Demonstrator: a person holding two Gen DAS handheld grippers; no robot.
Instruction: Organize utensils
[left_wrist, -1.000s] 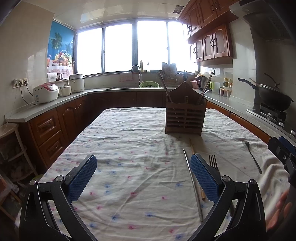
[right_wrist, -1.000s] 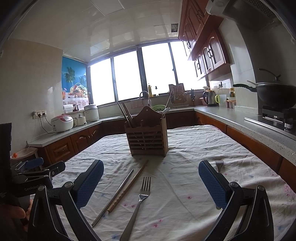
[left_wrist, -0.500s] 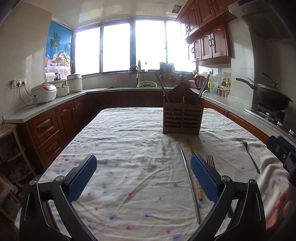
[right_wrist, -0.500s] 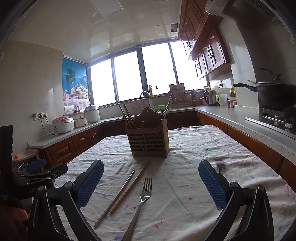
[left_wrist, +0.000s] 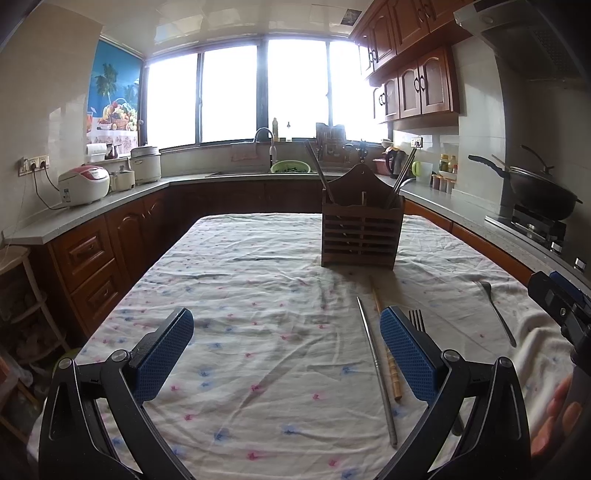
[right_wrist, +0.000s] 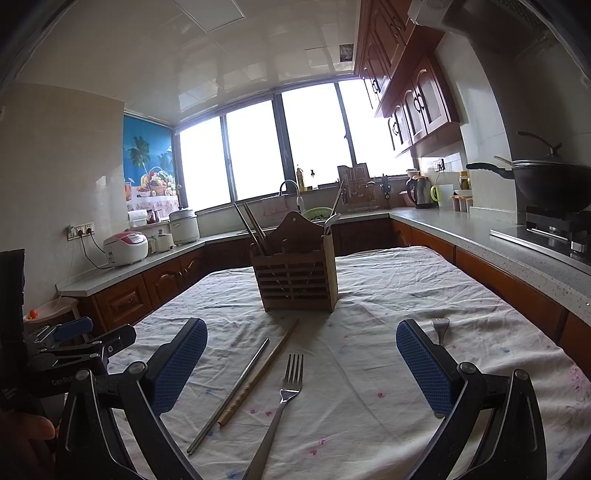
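A wooden slatted utensil holder (left_wrist: 362, 236) (right_wrist: 297, 278) stands mid-table with chopsticks and a spoon in it. In front of it lie a metal chopstick (left_wrist: 376, 373) (right_wrist: 231, 393), a bamboo chopstick (left_wrist: 386, 347) (right_wrist: 258, 373) and a fork (right_wrist: 280, 402) (left_wrist: 416, 319). A second fork (left_wrist: 496, 314) (right_wrist: 440, 326) lies to the right. My left gripper (left_wrist: 286, 354) is open and empty, low over the cloth left of the chopsticks. My right gripper (right_wrist: 301, 365) is open and empty, with the fork and chopsticks between its fingers' lines.
The table (left_wrist: 258, 258) has a wrinkled floral cloth. Counters surround it: rice cookers (left_wrist: 84, 184) at left, a sink (left_wrist: 264, 147) at the back, a wok on the stove (left_wrist: 539, 188) at right.
Both grippers have drifted slightly; the holder looks a little closer and more central in the left view. Both stay open and empty. The utensils have not moved.
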